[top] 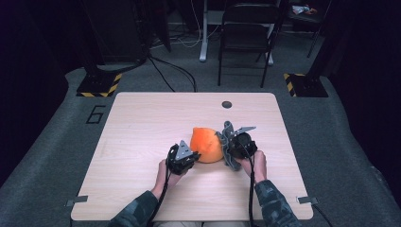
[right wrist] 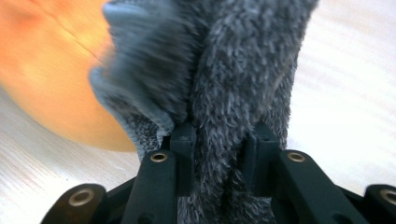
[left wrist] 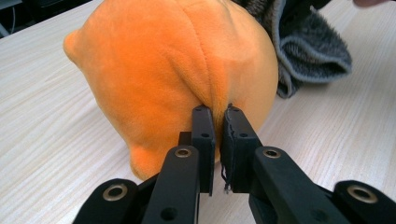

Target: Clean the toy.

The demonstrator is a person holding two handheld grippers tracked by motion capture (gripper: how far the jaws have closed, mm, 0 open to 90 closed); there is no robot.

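The left gripper (left wrist: pixel 217 122) pinches a fold of the orange plush (left wrist: pixel 173 70) lying dead ahead. The right gripper (right wrist: pixel 219 140) clamps the grey cloth (right wrist: pixel 224 70), probably touching the plush's far side.

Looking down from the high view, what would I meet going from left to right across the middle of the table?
Left tool, pinching a fold of the orange plush toy → the toy itself → grey fuzzy cloth, clamped in the right tool, with the person's right hand behind it.
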